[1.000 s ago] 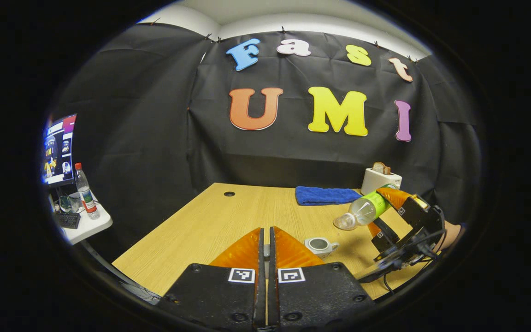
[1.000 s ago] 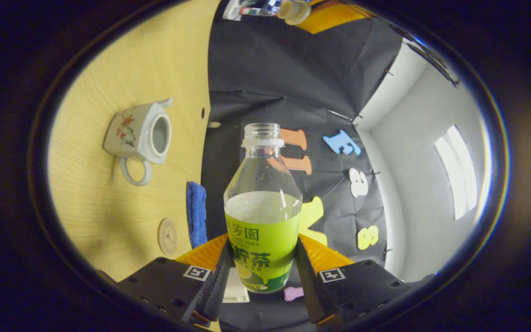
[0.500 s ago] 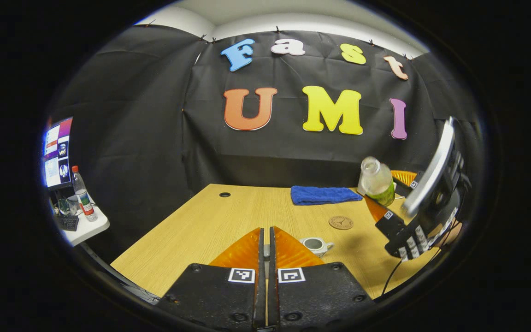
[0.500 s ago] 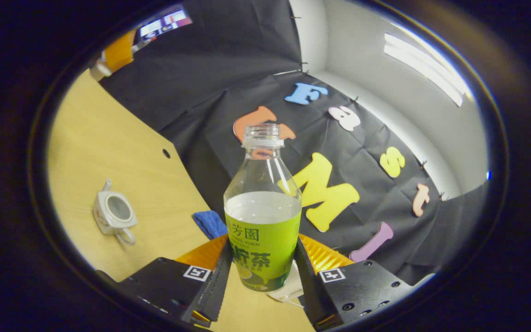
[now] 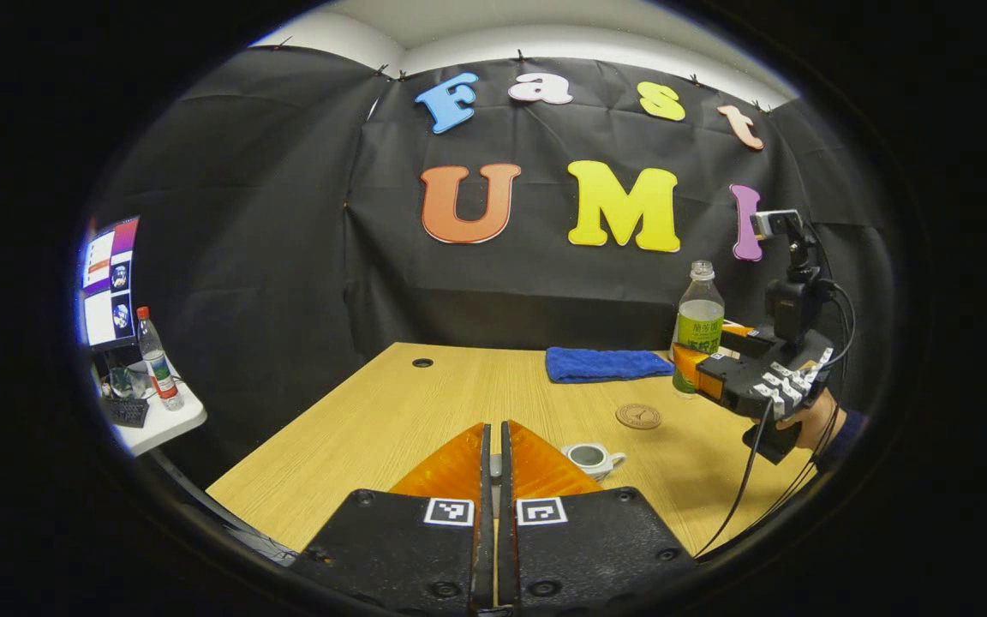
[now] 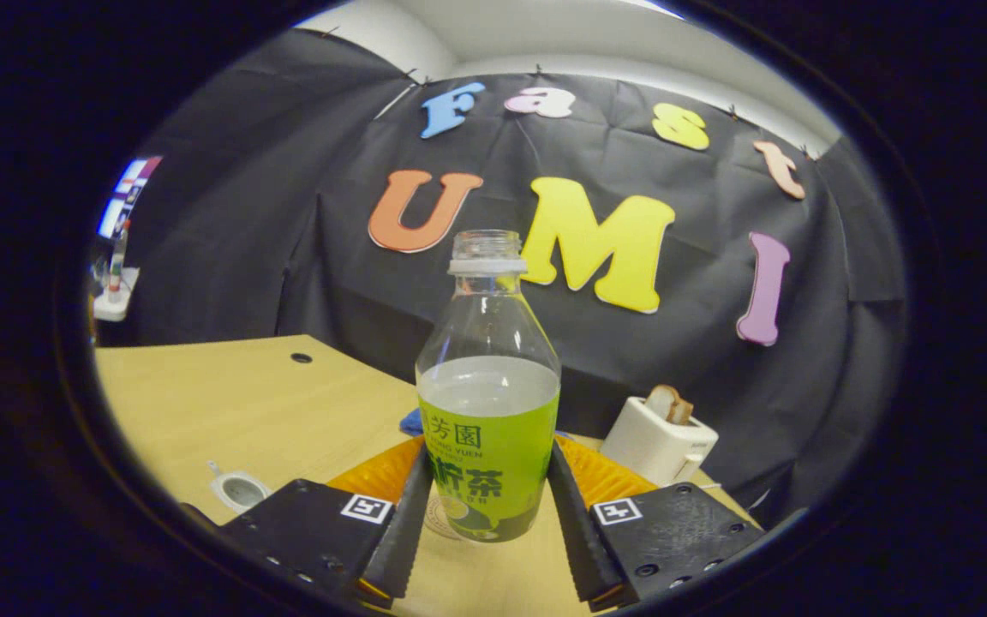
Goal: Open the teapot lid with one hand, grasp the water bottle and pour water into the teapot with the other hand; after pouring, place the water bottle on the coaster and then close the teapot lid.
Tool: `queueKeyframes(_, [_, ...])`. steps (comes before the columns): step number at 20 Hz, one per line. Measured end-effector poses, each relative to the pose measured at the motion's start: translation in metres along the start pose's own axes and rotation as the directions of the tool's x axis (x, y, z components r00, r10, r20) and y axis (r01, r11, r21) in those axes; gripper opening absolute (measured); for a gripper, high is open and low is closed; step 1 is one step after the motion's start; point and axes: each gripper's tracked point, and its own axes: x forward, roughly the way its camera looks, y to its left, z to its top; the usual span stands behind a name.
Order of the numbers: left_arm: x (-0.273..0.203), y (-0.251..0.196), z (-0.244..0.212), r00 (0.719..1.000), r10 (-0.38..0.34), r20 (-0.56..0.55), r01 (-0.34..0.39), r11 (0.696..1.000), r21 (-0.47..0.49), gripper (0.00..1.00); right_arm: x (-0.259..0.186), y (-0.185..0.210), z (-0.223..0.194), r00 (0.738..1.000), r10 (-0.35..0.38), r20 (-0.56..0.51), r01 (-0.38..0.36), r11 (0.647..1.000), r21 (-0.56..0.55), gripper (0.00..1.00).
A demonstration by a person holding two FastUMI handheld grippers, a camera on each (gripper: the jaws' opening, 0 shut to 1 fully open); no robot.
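A white teapot (image 5: 594,457) stands on the wooden table (image 5: 425,411) with its mouth uncovered, just past my left gripper (image 5: 498,446). That gripper's fingers are pressed together on the teapot lid, a pale sliver between them. My right gripper (image 6: 487,454) is shut on a capless, green-labelled water bottle (image 6: 487,411), upright and about half full. In the left gripper view the bottle (image 5: 699,321) hangs at the right in the right gripper (image 5: 689,364), just beyond the round brown coaster (image 5: 638,416). The teapot (image 6: 241,490) lies low on the left of the right gripper view.
A blue cloth (image 5: 605,363) lies at the table's far side. A white toaster (image 6: 660,441) with bread stands at the back right. A cable hole (image 5: 422,362) is in the tabletop. A side table with a monitor (image 5: 108,283) and another bottle (image 5: 155,351) sits far left.
The bottle went from tilted, mouth down over the teapot, to upright. The right gripper carried it away from the teapot towards the coaster. The left gripper has barely moved.
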Motion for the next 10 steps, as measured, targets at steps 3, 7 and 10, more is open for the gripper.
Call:
queueKeyframes(3, [0.000, 0.002, -0.002, 1.000, 0.009, -0.001, -0.009, 1.000, 0.021, 0.04, 0.026, -0.002, -0.025, 0.996, -0.006, -0.094, 0.017, 0.992, 0.124, 0.70])
queueKeyframes(7, [0.008, 0.004, -0.009, 1.000, 0.018, -0.018, -0.018, 1.000, 0.012, 0.04, 0.057, 0.005, -0.042, 0.992, -0.015, -0.122, 0.035, 0.986, 0.162, 0.71])
queueKeyframes(10, [0.011, -0.001, -0.012, 1.000, 0.014, -0.027, -0.014, 1.000, 0.025, 0.04, 0.074, 0.009, -0.046, 0.994, -0.015, -0.110, 0.033, 0.985, 0.166, 0.71])
